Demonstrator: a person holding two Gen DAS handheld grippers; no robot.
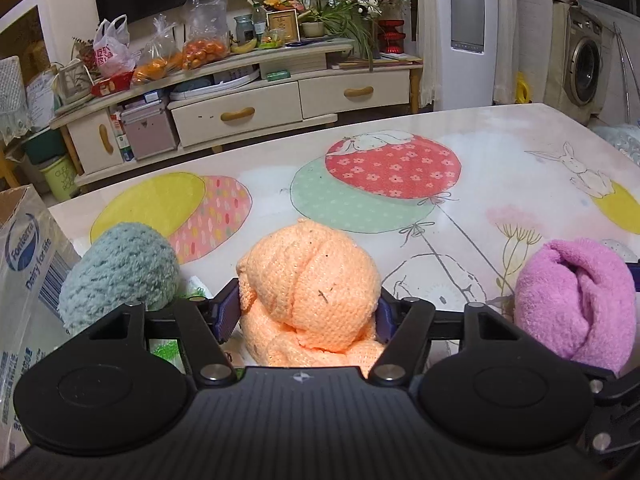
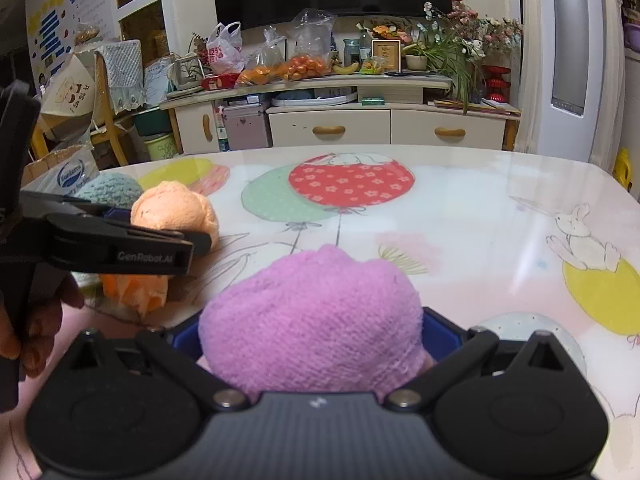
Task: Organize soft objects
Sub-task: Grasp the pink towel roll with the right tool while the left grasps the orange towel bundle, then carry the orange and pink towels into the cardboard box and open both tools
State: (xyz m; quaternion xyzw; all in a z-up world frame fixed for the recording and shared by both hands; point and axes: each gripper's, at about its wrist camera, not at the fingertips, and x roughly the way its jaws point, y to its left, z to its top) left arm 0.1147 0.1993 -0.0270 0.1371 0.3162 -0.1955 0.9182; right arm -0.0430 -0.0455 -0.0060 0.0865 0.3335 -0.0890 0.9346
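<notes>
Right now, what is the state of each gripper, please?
Left gripper: shut on the orange bundle.
Right gripper: open around the purple bundle.

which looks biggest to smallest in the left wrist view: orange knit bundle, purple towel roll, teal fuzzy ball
1. orange knit bundle, largest, though it sits closest, between the left gripper pads.
2. purple towel roll and teal fuzzy ball look about alike; edge distortion makes ranking them unsure.

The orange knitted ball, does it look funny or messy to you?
A bit. The orange knitted ball sits between the left claw's pads, and a loose part of it sags out underneath instead of staying tucked in. It also has small dark specks on it. The green ball and purple ball look tidy.
</notes>
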